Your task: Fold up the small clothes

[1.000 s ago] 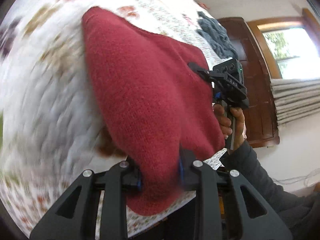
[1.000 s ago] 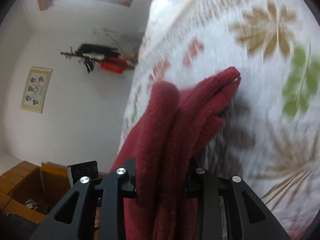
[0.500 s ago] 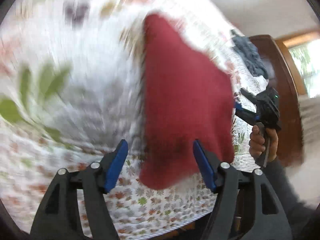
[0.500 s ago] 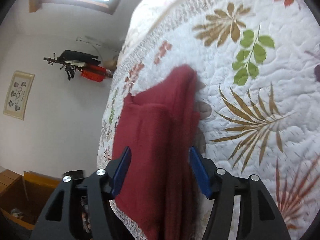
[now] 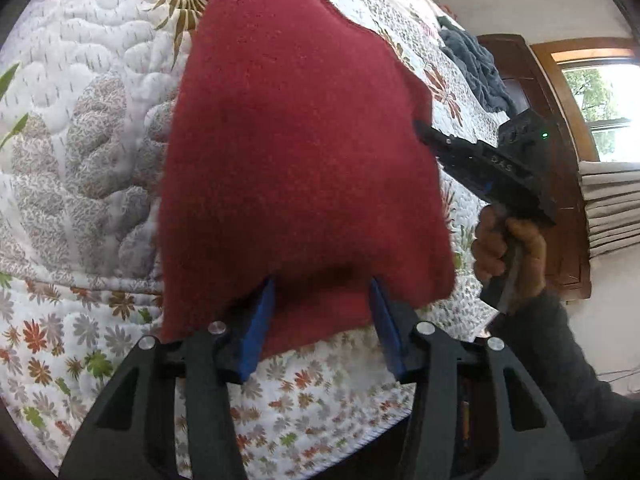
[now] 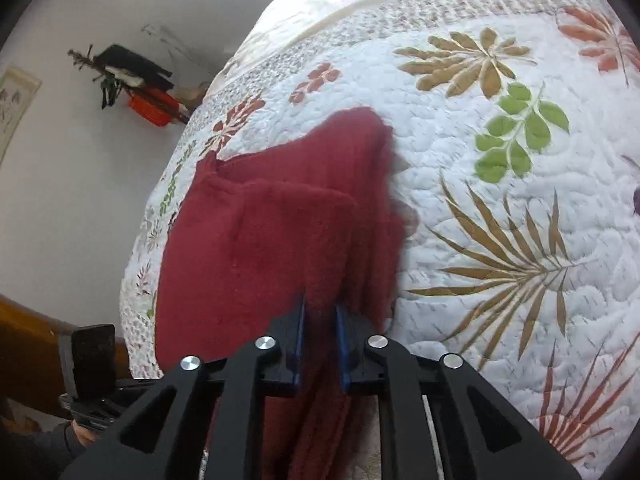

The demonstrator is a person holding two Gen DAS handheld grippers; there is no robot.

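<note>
The red garment (image 5: 296, 152) hides the right claw's (image 5: 424, 130) tips; its top is cropped.

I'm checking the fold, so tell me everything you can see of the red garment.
The red garment looks like a fuzzy, dark red knit, folded into layers and lying on the quilt near the bed's edge. The right gripper is shut on the layered fold at one side. The left gripper is open, its fingers straddling the near edge.
</note>
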